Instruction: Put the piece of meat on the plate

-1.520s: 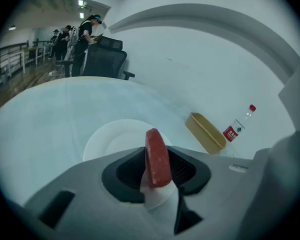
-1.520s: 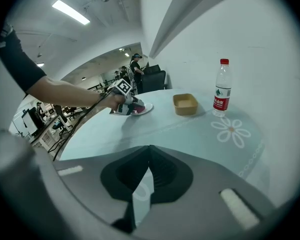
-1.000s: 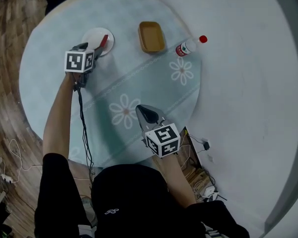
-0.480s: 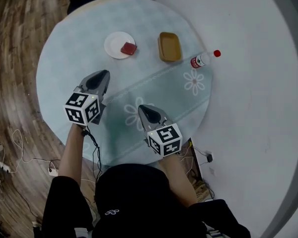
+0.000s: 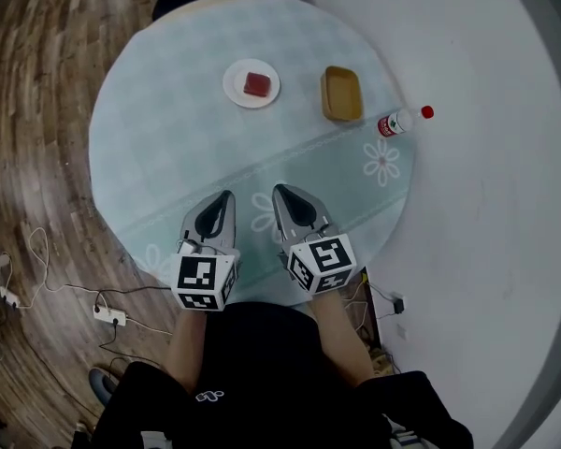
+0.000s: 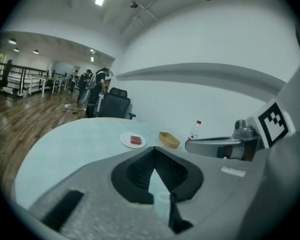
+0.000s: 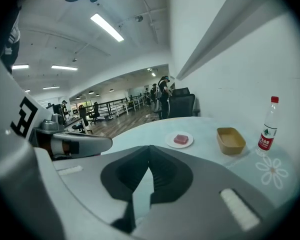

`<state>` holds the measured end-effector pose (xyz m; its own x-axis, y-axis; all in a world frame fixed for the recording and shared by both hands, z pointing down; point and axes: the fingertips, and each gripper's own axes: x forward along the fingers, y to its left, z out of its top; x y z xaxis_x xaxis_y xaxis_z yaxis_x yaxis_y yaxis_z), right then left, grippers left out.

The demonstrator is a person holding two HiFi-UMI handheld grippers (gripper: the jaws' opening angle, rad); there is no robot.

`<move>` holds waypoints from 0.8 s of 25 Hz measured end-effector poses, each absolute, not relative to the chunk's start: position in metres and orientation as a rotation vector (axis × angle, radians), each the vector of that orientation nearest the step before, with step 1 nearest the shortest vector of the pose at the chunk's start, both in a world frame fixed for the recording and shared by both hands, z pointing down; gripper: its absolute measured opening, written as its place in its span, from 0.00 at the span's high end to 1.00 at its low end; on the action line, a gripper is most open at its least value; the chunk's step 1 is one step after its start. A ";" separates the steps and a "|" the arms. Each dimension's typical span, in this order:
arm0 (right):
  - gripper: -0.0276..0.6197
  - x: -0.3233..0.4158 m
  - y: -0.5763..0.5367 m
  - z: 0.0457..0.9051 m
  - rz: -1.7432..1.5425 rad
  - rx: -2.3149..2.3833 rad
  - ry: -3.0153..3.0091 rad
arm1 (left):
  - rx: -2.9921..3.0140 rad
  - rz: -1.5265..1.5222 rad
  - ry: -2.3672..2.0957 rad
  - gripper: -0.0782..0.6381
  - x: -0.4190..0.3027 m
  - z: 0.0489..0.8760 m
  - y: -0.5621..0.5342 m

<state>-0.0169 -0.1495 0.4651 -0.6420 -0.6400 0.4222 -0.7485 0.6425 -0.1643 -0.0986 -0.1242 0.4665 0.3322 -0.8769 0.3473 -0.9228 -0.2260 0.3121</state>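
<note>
A red piece of meat (image 5: 256,84) lies on the small white plate (image 5: 237,94) at the far side of the round table; the meat (image 6: 135,140) and plate (image 6: 125,141) show far ahead in the left gripper view, and the meat (image 7: 180,139) on the plate (image 7: 169,143) in the right gripper view. My left gripper (image 5: 227,196) is shut and empty over the table's near edge. Beside it my right gripper (image 5: 280,191) is shut and empty too. Both point toward the plate from well short of it.
A tan rectangular tray (image 5: 341,94) sits right of the plate, and a plastic bottle with a red cap (image 5: 400,121) lies near the table's right rim. The tablecloth (image 5: 168,110) is pale blue with flower prints. Cables and a power strip (image 5: 107,314) lie on the wooden floor.
My left gripper let go of the meat on the plate, drew back toward the near edge and shut. The right gripper shifted slightly. The head camera has tilted, so the table sits lower in view.
</note>
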 end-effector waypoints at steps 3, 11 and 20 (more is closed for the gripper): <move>0.95 -0.017 -0.152 0.458 0.442 1.156 -2.556 | 2.163 0.176 -1.649 0.90 -0.103 0.461 -0.127; 0.95 -0.011 -0.148 0.458 0.393 1.192 -2.509 | 2.236 0.195 -1.691 0.90 -0.098 0.444 -0.137; 0.95 -0.008 -0.146 0.455 0.382 1.200 -2.506 | 2.250 0.202 -1.699 0.90 -0.096 0.439 -0.136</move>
